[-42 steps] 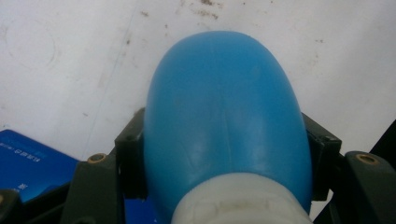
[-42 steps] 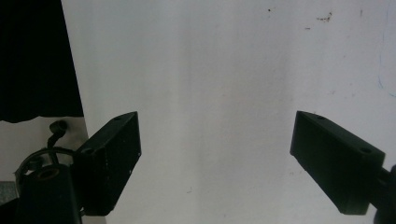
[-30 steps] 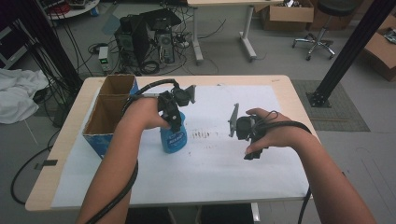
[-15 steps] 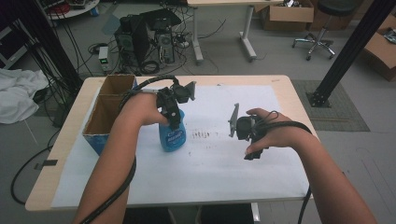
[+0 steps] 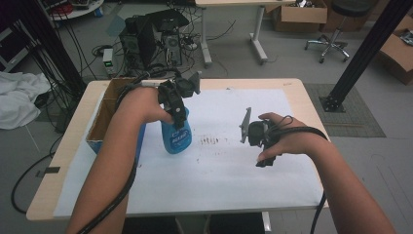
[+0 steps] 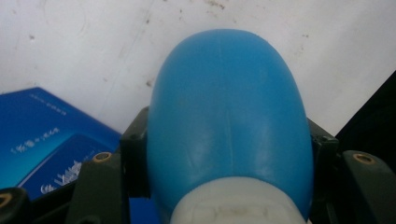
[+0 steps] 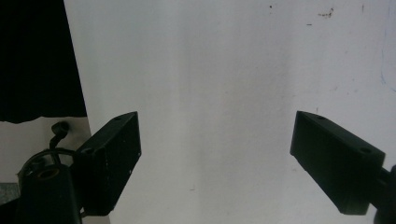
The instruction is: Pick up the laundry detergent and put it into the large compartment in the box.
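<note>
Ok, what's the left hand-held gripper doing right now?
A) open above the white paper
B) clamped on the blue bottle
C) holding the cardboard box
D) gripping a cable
B: in the left gripper view the jaws of the left hand-held gripper press both sides of the blue bottle, near its white collar.

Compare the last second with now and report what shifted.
Little changed. The left hand-held gripper stays clamped on the blue bottle, shifting slightly away from the person over the white sheet. The right hand-held gripper remains open and in place; the cardboard box is unmoved.
</note>
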Demonstrator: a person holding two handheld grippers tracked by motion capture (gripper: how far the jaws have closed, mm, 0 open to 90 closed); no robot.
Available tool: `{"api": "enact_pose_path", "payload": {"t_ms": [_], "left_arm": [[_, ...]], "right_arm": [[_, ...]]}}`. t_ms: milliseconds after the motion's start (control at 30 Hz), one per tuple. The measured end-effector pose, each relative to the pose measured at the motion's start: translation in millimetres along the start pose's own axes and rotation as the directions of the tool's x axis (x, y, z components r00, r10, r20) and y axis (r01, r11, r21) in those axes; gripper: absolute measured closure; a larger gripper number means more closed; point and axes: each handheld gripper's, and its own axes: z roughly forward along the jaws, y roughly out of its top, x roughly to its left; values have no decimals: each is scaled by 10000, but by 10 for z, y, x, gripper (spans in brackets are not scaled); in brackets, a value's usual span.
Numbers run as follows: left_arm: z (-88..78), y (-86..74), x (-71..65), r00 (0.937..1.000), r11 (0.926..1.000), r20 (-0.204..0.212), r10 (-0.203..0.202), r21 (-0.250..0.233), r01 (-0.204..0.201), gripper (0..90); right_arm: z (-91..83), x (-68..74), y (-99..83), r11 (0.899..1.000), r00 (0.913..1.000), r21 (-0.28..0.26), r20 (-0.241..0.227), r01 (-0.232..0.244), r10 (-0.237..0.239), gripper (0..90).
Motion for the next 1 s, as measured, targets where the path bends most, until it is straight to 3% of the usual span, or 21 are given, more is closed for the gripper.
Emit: {"api": "enact_pose_path", "payload": {"t_ms": [100,233,300,400,433,600,633,667,733,767,800,833,900,967,1000], "left_arm": [[-60,-17,10,9996,9997,67,-260,-29,261,380],[-265,-71,49,9972,9974,239,-704,-154,708,379],[-310,-86,56,9969,9970,255,-739,-212,745,379],[-446,-132,75,9943,9942,288,-1029,-290,1037,379],[-524,-159,92,9904,9907,383,-1327,-238,1336,379],[-653,-194,105,9862,9870,428,-1599,-120,1605,379],[-716,-207,110,9813,9820,387,-1885,-62,1888,379],[-716,-207,110,9813,9820,387,-1885,-62,1888,379],[-778,-222,118,9755,9760,331,-2174,-86,2178,379],[-850,-250,153,9679,9685,384,-2486,-58,2490,379],[-883,-263,165,9642,9648,411,-2621,-124,2627,379],[-883,-263,165,9642,9648,411,-2621,-124,2627,379],[-977,-302,214,9545,9548,337,-2963,-147,2969,378],[-1010,-314,227,9517,9519,290,-3057,-122,3062,378],[-1080,-343,257,9412,9413,216,-3371,-110,3374,378]], "right_arm": [[0,0,-2,10000,10000,12,4,5,-5,166],[-12,4,-7,10000,10000,-13,20,-38,38,166],[-14,3,-8,10000,10000,-30,48,-10,11,166],[-23,5,-7,10000,10000,-20,32,-26,26,166],[-28,2,-6,10000,10000,-40,33,-23,23,166],[-47,-5,-1,10000,10000,-42,96,0,1,166],[-56,-6,-1,9999,9999,-127,123,-9,10,166],[-56,-6,-1,9999,9999,-127,123,-9,10,166],[-59,-5,0,9998,9999,-206,124,-12,15,166],[-62,-5,2,9998,9999,-181,133,1,1,166],[-62,-3,3,9998,9999,-174,130,2,0,166],[-62,-1,4,9999,9999,-168,130,4,-2,166],[-61,1,6,9999,9999,-148,145,12,-10,166],[-60,0,9,9999,9999,-160,172,6,-3,166],[-61,-2,11,9998,9999,-177,169,20,-17,166]]}}
